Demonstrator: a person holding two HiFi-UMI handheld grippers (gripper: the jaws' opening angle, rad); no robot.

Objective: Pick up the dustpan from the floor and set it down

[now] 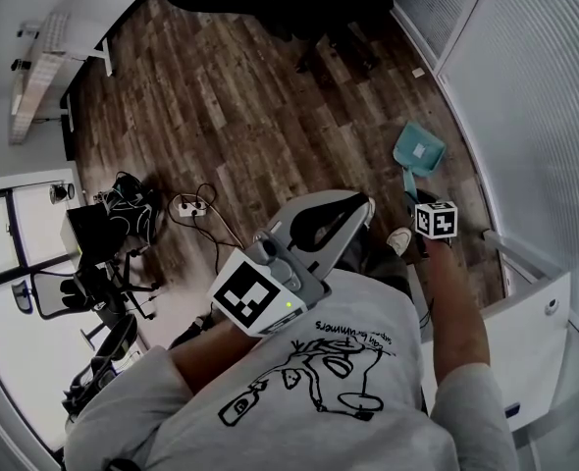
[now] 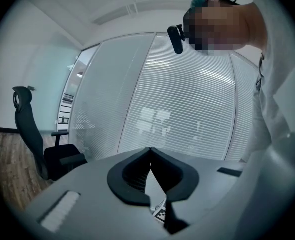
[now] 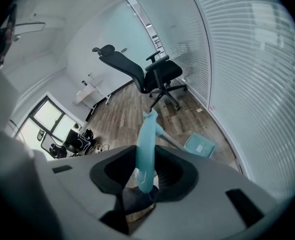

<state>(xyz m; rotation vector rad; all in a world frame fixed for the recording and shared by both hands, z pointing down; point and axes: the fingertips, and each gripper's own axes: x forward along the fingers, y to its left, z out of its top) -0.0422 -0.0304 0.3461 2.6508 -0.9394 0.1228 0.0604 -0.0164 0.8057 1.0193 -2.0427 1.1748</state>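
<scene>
A teal dustpan (image 1: 419, 151) rests on the wooden floor close to the blinds-covered glass wall, its long handle running up toward me. In the right gripper view the teal handle (image 3: 145, 134) stands between the jaws of my right gripper (image 3: 146, 153), which close against it on both sides, while the pan (image 3: 199, 146) lies on the floor beyond. In the head view my right gripper (image 1: 413, 197) sits at the handle's near end, under its marker cube. My left gripper (image 1: 364, 207) is held level in front of my chest, jaws meeting at the tip (image 2: 150, 151), with nothing in them.
Black office chairs (image 3: 147, 74) stand farther along the glass wall (image 2: 187, 109). Cables and a power strip (image 1: 186, 206) lie on the floor at the left, near a white desk (image 1: 49, 62). A white cabinet edge (image 1: 530, 327) is at my right. My shoe (image 1: 399, 240) is beside the handle.
</scene>
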